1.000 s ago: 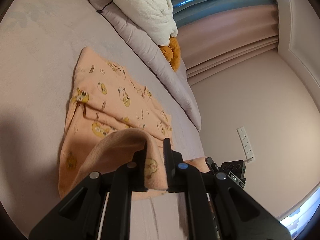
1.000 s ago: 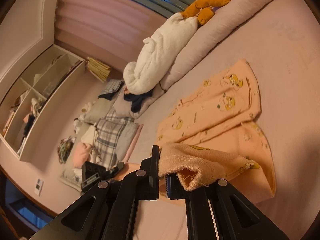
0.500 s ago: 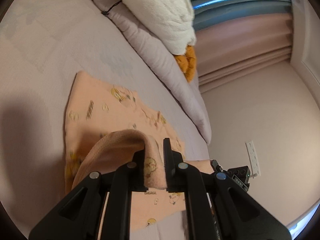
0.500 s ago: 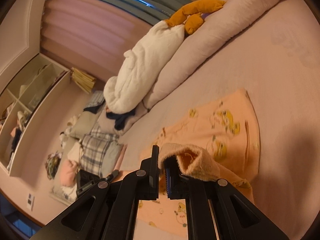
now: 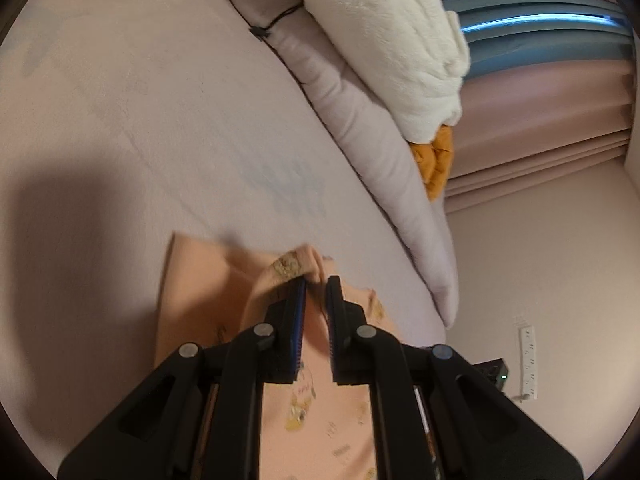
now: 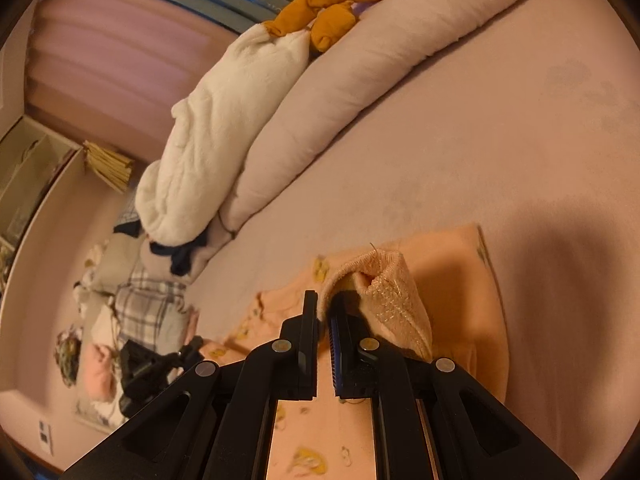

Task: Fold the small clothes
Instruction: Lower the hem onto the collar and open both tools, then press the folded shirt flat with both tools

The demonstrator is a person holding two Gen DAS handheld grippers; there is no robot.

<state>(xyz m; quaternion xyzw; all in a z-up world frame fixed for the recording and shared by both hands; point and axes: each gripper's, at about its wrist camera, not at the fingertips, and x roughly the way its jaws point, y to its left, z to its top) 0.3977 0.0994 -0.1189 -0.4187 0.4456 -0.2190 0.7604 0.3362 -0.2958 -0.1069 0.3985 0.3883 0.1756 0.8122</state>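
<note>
Both claws clamp the peach cartoon-print knit garment (image 5: 316, 396), lying on the pale pink bed (image 5: 160, 128): left claw (image 5: 316, 284) pinches a fold, right claw (image 6: 325, 300) the ribbed hem. Uneven release risks a crooked, bunched fold.

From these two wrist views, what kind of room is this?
Most likely a bedroom: the peach garment lies on a bed sheet, a long pillow and white plush blanket run along its far edge, and pink curtains hang behind.
</note>
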